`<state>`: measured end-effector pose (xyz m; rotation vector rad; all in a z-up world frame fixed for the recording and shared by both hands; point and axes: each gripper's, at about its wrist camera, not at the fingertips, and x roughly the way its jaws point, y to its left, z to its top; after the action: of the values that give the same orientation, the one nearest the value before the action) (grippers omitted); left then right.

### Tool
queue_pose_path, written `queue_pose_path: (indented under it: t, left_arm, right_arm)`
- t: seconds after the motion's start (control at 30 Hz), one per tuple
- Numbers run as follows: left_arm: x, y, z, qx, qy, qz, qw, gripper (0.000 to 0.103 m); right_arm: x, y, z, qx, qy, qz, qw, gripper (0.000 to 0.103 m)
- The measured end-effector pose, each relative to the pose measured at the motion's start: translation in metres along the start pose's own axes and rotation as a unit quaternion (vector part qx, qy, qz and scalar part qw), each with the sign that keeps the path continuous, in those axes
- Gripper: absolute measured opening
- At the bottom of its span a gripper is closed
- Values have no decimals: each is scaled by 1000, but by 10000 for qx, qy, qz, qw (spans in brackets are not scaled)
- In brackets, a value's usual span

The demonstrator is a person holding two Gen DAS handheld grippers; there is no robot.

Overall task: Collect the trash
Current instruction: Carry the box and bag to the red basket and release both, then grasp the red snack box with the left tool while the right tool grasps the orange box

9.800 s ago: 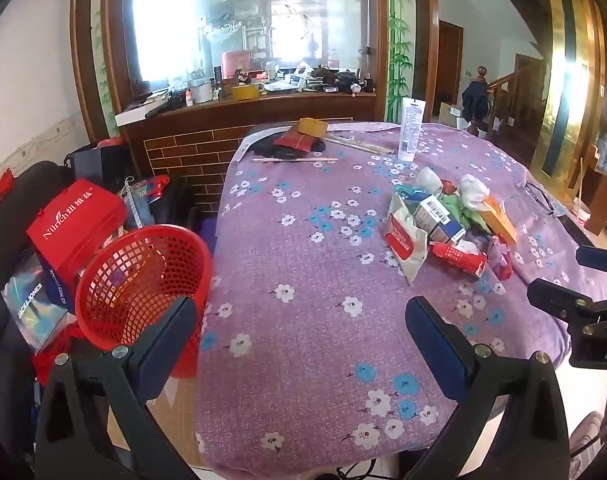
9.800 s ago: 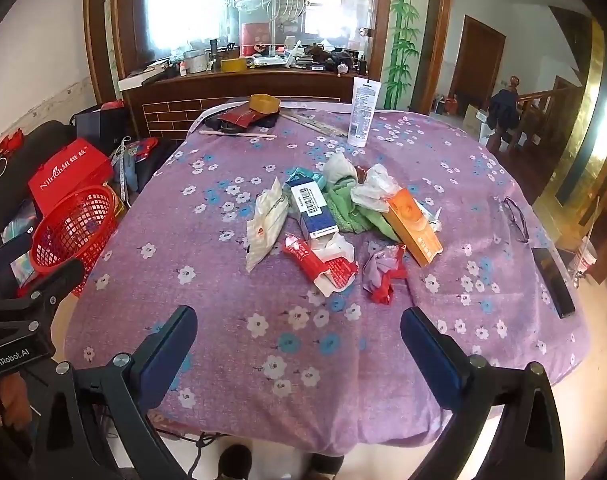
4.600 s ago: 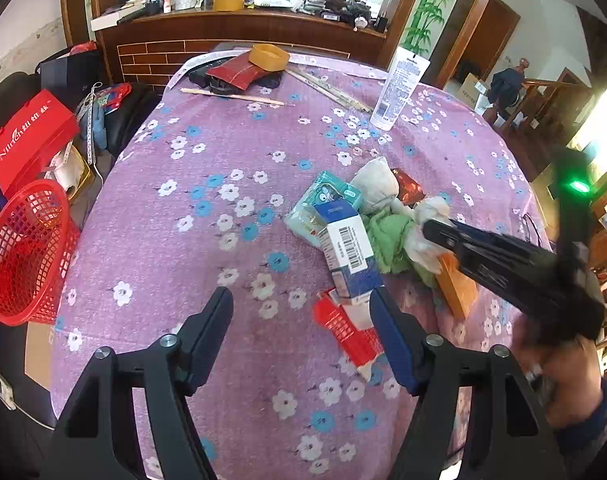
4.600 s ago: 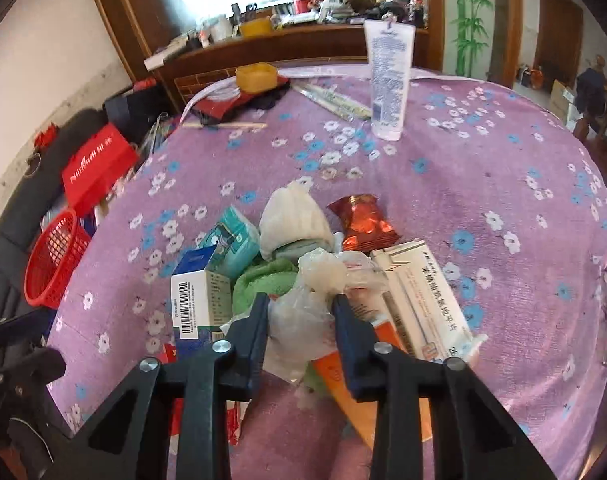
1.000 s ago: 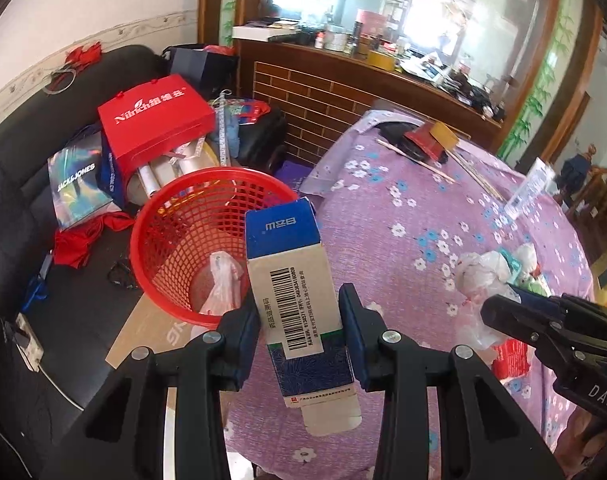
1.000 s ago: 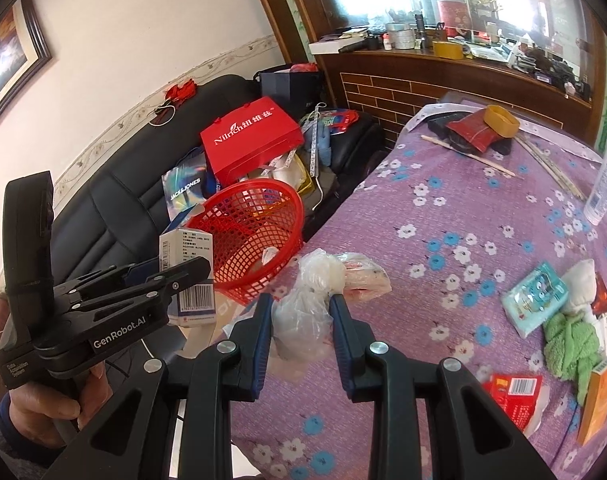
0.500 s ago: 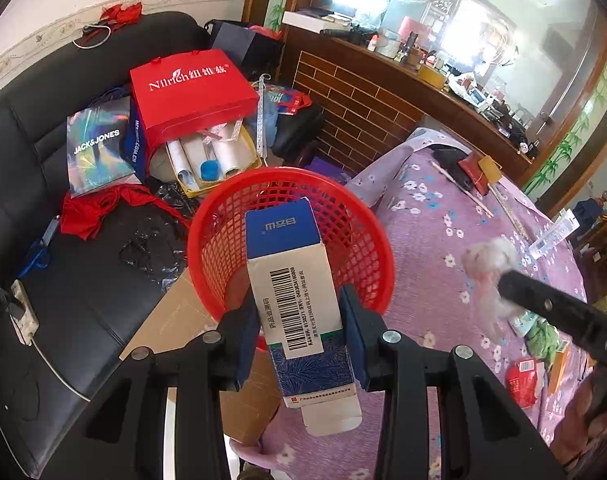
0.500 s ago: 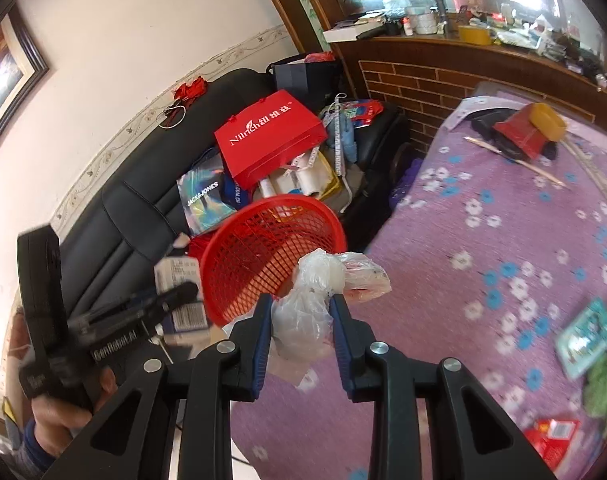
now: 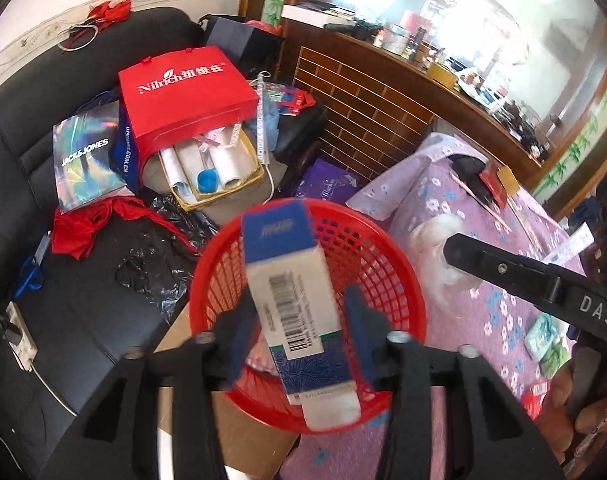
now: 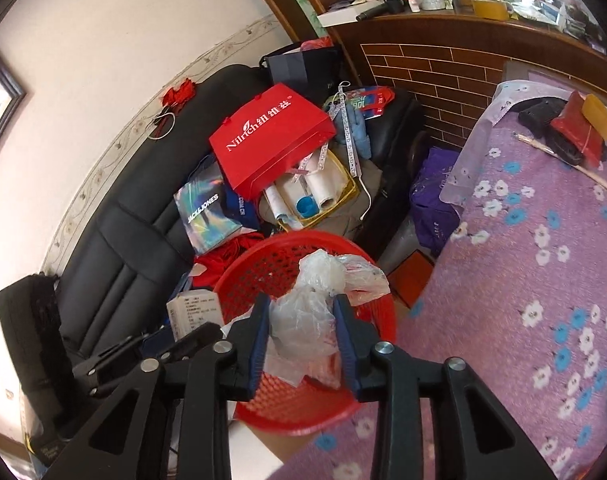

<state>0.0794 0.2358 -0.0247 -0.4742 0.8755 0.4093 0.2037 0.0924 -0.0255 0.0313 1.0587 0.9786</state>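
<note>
A red mesh basket stands on cardboard between the sofa and the table. My left gripper hangs over it with its jaws opening. A blue-and-white barcoded box lies tilted and blurred between the pads, with a gap on each side. My right gripper is over the basket's near rim, its jaws opening. A crumpled clear plastic bag still fills the space between its pads and touches both. The bag shows as a white blur in the left wrist view, ahead of one right finger.
A black sofa holds a red Nilrich bag, a Jack&Jones bag and a yellow tray of rolls. The purple flowered table is on the right. Behind stands a brick-fronted counter.
Both grippers have moved further over the red basket. The left jaws have widened and the box has tilted loose between them. The right jaws have spread slightly around the bag.
</note>
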Motion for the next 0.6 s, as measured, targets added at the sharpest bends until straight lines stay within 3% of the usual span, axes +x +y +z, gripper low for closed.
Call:
queue_pose_path:
  t: [0.07, 0.3, 0.6]
  left_arm:
    - [-3, 5, 2, -85, -79, 10, 9999, 60]
    - [-13, 1, -2, -35, -145, -78, 9999, 60]
    - [-14, -64, -42, 649, 189, -446, 9967, 62]
  right_arm:
    - [-2, -1, 2, 76, -54, 38, 9999, 55]
    - [-22, -10, -7, 302, -188, 91, 9993, 56]
    - [-67, -46, -64, 572, -235, -218, 9978, 59]
